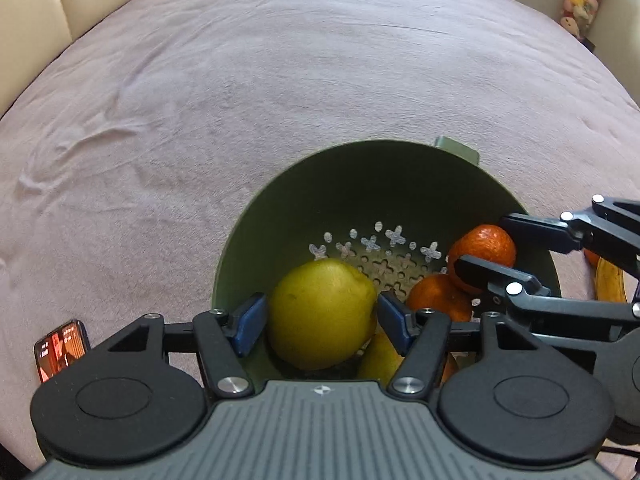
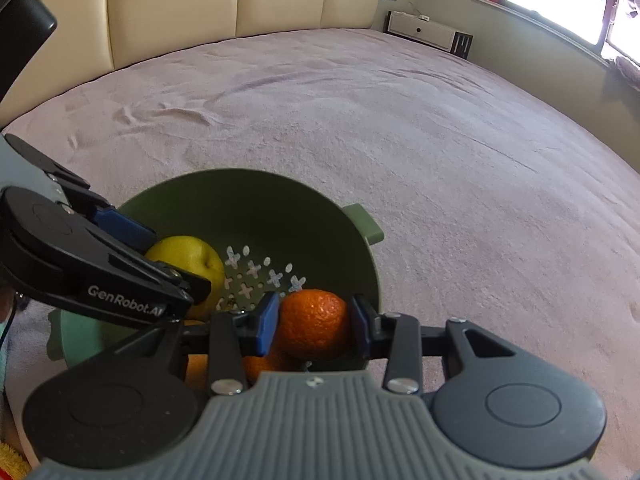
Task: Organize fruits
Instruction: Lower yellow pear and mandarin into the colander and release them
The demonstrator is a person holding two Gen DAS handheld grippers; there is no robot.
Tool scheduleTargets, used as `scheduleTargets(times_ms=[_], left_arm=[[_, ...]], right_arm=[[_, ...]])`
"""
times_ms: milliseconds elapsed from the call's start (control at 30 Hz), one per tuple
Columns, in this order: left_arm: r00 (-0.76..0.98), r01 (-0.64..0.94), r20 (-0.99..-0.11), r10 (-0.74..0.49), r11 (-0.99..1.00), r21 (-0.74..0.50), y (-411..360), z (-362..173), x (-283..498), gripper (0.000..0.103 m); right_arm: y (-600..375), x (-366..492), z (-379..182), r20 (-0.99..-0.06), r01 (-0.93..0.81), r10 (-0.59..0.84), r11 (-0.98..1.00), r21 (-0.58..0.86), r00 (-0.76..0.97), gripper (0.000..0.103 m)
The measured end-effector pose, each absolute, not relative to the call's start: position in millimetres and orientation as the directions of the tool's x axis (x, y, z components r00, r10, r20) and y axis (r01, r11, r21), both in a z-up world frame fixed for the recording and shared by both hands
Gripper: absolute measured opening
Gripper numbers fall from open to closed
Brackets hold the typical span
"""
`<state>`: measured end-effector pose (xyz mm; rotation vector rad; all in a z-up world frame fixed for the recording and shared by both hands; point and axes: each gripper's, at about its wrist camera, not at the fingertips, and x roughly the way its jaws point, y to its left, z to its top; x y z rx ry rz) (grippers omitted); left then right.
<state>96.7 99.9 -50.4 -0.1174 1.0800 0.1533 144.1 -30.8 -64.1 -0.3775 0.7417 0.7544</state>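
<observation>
Fingers (image 2: 267,322) pinching orange (image 2: 312,324) sideways

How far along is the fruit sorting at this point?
Partly done: an orange and a yellow fruit already lie in the green colander. In hand: left gripper holds a yellow apple, right gripper a mandarin, both over the colander. Left: a banana outside.
</observation>
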Motion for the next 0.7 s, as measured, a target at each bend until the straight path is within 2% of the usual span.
scheduleTargets(times_ms=[100,267,533,700], left_arm=[[0.470,-0.203,-0.881,0.055,0.978,-0.047,104,-45,94,0.074],[0.504,-0.232,-0.861,0.072,0.971,-0.055,109,-25,87,0.079],[0.536,-0.324,-0.844,-0.008,0.921,-0.214,133,-12,81,0.079],[0.534,-0.324,-0.845,-0.019,0.919,-0.226,131,-14,81,0.079]], right_arm=[[-30,145,-63,-0.725,-0.729,0.480,0.683,-0.045,0.494,0.037],[-27,147,-57,-0.720,-0.732,0.491,0.680,-0.034,0.490,0.037],[-9,152,-57,-0.737,-0.760,0.515,0.650,0.002,0.438,0.037],[0,161,-60,-0.748,-0.753,0.520,0.657,0.042,0.412,0.037]])
